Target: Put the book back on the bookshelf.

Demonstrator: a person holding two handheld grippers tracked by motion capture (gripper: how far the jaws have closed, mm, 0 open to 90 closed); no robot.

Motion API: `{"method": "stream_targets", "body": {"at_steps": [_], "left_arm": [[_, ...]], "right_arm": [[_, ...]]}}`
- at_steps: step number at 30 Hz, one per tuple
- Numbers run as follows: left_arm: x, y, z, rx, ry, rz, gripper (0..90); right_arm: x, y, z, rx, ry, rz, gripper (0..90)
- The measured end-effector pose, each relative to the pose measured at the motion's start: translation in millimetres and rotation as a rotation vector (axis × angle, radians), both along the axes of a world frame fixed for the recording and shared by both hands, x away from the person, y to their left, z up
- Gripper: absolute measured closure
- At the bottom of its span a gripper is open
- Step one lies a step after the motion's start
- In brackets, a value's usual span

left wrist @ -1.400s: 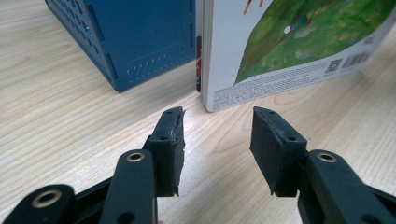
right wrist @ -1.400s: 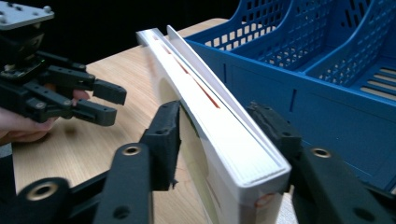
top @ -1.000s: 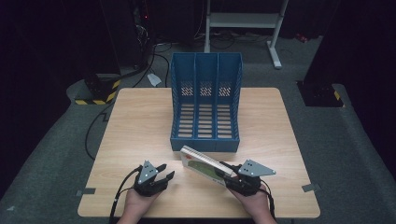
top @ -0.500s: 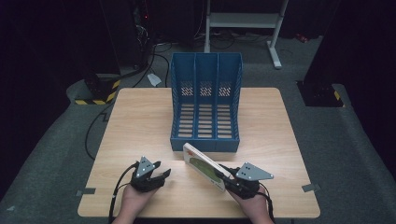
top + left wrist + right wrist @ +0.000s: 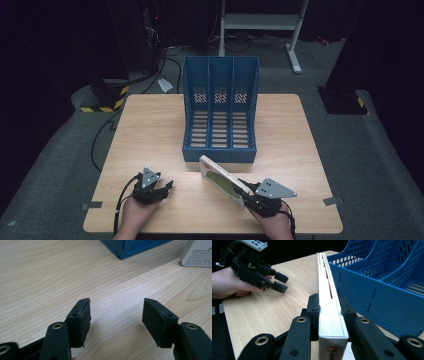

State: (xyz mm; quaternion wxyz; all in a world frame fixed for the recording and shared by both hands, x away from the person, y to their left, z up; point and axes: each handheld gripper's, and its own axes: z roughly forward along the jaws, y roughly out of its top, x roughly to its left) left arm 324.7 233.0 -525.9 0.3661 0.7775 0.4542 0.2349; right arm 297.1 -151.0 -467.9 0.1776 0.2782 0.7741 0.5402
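Observation:
A white book with a green cover (image 5: 220, 176) stands tilted on edge over the table's front, just before the blue three-slot file rack (image 5: 220, 115). My right gripper (image 5: 244, 194) is shut on its near end. In the right gripper view the pads of that gripper (image 5: 329, 305) press both covers of the book (image 5: 327, 282), page edges up, with the rack (image 5: 387, 290) to its right. My left gripper (image 5: 167, 188) rests low at the front left, apart from the book. Its jaws (image 5: 116, 315) have just been opening and hold nothing over bare wood.
The wooden table (image 5: 150, 130) has free room left and right of the rack. In the left gripper view the rack's corner (image 5: 132, 247) and the book's end (image 5: 197, 255) lie ahead. Dark floor, cables and a metal stand (image 5: 260, 20) lie beyond.
The left gripper has drawn a little to the left, away from the book, and its jaws have spread. The book has tipped up more onto its edge in the right gripper.

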Motion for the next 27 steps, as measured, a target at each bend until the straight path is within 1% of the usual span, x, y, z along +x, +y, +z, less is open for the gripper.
{"method": "stream_targets", "body": {"at_steps": [2,4,7,10,13,16,18,20,21,24,25,27], "left_arm": [[0.9,0.8,-0.3,-0.008,0.010,0.002,38.7],[0.9,0.7,-0.5,-0.009,0.011,0.000,38.6],[1.0,0.0,-0.8,-0.003,0.012,-0.004,38.6],[1.5,-0.6,-1.0,-0.004,0.021,-0.005,38.7],[2.4,-0.4,-0.8,0.007,0.021,-0.008,38.7],[3.2,-0.7,-1.1,-0.004,0.033,-0.010,38.8],[3.4,-0.7,-1.3,-0.005,0.034,-0.010,38.8],[3.4,-0.8,-1.3,-0.005,0.035,-0.011,38.8],[3.3,-0.9,-1.2,-0.004,0.037,-0.013,38.8],[3.3,-0.9,-1.3,0.000,0.035,-0.016,38.8],[3.3,-0.9,-1.3,0.000,0.035,-0.016,38.8],[3.3,-1.0,-1.3,0.001,0.035,-0.017,38.7]], "right_arm": [[-2.3,-1.4,0.1,-0.003,0.001,-0.010,74.9],[-4.5,-2.0,0.5,-0.021,0.002,-0.020,74.8],[-5.7,-2.1,0.5,-0.026,-0.002,-0.020,74.8],[-9.0,-1.0,1.5,-0.042,0.002,-0.034,74.6],[-10.0,0.0,2.3,-0.049,0.006,-0.039,74.4],[-10.7,1.7,4.0,-0.050,0.028,-0.055,73.4],[-10.2,1.9,5.4,-0.053,0.043,-0.063,73.1],[-10.2,2.0,6.0,-0.057,0.049,-0.068,73.0],[-9.5,2.3,6.8,-0.055,0.063,-0.072,72.5],[-8.2,2.7,7.6,-0.051,0.082,-0.080,71.4],[-8.2,2.7,7.6,-0.051,0.082,-0.080,71.4],[-6.2,3.7,8.0,-0.056,0.096,-0.088,69.0]]}}
